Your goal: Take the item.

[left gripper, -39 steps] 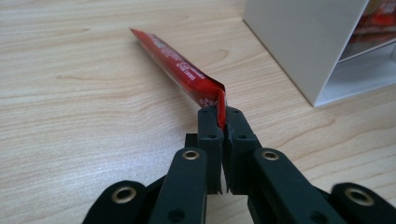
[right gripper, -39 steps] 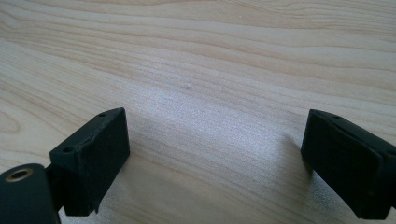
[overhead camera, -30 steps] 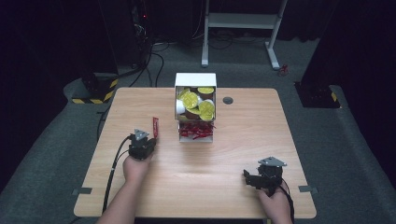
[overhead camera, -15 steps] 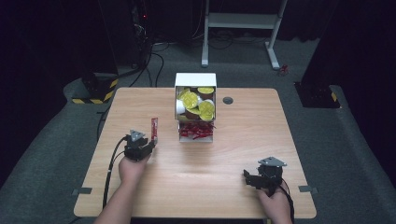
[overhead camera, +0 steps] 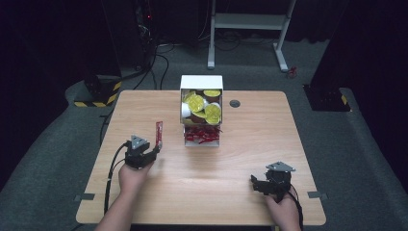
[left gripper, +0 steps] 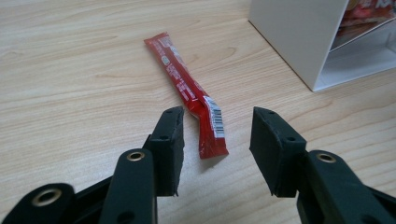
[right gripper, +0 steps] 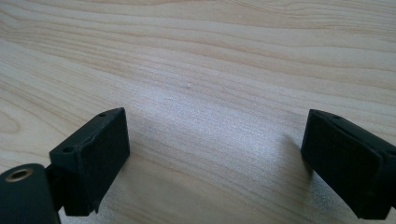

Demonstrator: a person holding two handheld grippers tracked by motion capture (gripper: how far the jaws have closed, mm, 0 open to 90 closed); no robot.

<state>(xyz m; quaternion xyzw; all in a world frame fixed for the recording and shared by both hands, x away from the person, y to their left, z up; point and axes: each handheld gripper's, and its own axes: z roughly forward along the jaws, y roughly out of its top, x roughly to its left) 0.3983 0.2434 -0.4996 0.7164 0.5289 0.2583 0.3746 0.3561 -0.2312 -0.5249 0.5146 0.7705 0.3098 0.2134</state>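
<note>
A red sachet (left gripper: 189, 91) is lying flat on the wooden bench (overhead camera: 231, 159), its near end sitting just ahead of the left gripper (left gripper: 217, 135) and its length running away toward the far left in the left gripper view. That gripper's fingers (left gripper: 170, 140) have just been opening and are now standing partly apart, with the sachet's near end showing in the gap between them but neither pad pressing on it, so nothing is being held. In the high view the left gripper (overhead camera: 155, 149) is sitting in the person's left hand (overhead camera: 132, 175), with the sachet (overhead camera: 158, 135) just beyond it and the white box (overhead camera: 201, 83) of yellow-lidded cups standing near to its right. The right gripper (right gripper: 215, 158) is hovering over bare wood near the bench's front right, its fingers spread wide and holding nothing.
</note>
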